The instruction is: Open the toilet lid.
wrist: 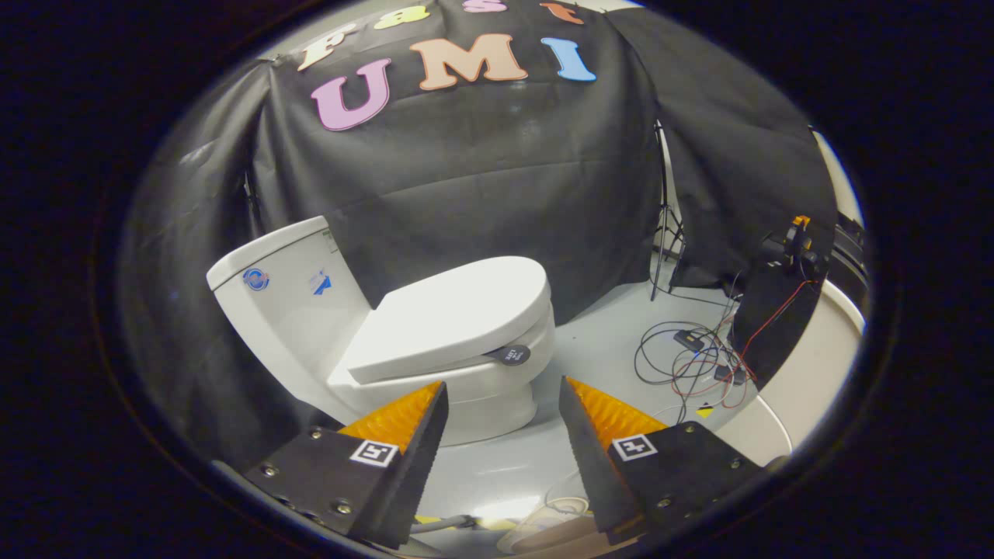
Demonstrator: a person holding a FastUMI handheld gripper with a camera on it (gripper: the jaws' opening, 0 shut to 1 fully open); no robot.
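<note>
Far left: black cloth wall [481,171] hanging behind everything, creased, running down to the floor. Next, white toilet [388,341] standing on the pale grey floor [598,349], seen tilted in the view. Its tank [287,303] is at the left, two small stickers on the tank side. Toilet lid [458,314] is down, lying flat over the bowl, closed. A small dark round tab [510,355] sticks out at the lid's front edge, just below the rim.

Gripper [503,392] is spread, fingers wide apart, nothing between them, not touching anything. Left finger [404,435] overlaps the toilet base in the view; right finger [602,435] sits over bare floor. Toilet lid is just ahead of the fingers and a bit left, tab roughly in line with the gap between them, slightly above it.

Below the fingers, a shoe [543,524] on the floor, partly cut off.

Right of the toilet: a thin light stand [662,233] against the cloth. Further right, a tangle of black and red cables [687,357] on the floor with a couple of small boxes among them. Far right: a small black and orange device [796,241] by a dark panel, red wire running down from it.
</note>
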